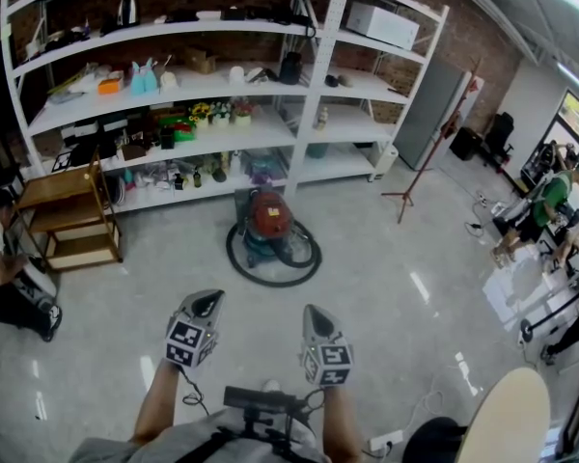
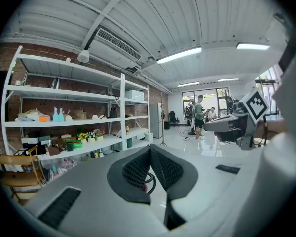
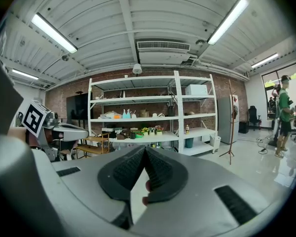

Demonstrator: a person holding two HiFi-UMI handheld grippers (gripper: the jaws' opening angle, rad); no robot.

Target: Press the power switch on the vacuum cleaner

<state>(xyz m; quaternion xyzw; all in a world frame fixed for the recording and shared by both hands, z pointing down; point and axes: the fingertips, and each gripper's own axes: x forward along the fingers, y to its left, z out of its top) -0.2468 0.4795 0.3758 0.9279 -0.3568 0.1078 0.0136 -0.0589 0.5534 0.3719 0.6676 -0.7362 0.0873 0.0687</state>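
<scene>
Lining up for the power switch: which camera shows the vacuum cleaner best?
The head view: the vacuum cleaner stands whole on the floor before the shelves, hose coiled round it. Both gripper views show only slivers of it behind their shut jaws.

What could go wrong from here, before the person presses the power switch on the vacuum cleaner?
1. The black hose lies looped on the floor around the vacuum cleaner; someone stepping close might trip on it.
2. The left gripper and the right gripper are shut and far from the vacuum cleaner. The switch cannot be made out from here, so a press could miss.
3. A white cable lies near the person's right; a foot could catch it.
</scene>
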